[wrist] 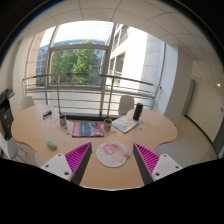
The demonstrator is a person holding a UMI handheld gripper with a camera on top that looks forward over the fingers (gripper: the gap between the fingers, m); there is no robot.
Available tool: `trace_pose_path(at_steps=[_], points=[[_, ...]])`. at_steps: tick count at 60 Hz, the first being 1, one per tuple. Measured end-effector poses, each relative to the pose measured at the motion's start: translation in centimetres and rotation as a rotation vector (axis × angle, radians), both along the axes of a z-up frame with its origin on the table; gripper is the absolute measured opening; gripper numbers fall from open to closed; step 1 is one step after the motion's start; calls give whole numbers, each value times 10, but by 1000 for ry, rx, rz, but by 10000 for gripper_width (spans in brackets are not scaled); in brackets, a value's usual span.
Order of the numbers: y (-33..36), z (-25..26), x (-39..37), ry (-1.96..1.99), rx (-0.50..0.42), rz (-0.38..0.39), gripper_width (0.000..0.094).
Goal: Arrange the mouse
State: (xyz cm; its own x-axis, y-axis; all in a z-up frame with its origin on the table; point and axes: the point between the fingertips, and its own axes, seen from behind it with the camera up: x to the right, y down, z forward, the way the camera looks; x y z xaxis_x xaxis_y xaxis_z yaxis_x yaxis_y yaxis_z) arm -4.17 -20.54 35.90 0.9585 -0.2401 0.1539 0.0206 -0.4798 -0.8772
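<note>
A round white mat with a pink picture [112, 153] lies on the wooden table [100, 175], just ahead of my fingers and between their lines. My gripper [112, 162] is open and empty, held above the table's near edge, with the pink pads [78, 157] wide apart at either side of the mat. A small pale rounded object [52, 144], possibly the mouse, lies on the table to the left, beyond the left finger. I cannot tell its shape for sure.
Further back on the table are a pink-covered book [88, 129], a white notebook [125, 125], a dark cup [108, 124] and a dark bottle [137, 112]. A chair [126, 103] stands behind the table before a large window with a railing.
</note>
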Motion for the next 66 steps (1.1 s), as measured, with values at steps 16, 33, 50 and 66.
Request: trace_pose_path(at_steps=[16,33,50,66], points=[[-17,-81,-50,12,-75,-64,849],[0,-237,-164,131,-208,-32,851],[130,-313,-278,134,-246,161,852],[255,-366,-327,109,-287,263,850]])
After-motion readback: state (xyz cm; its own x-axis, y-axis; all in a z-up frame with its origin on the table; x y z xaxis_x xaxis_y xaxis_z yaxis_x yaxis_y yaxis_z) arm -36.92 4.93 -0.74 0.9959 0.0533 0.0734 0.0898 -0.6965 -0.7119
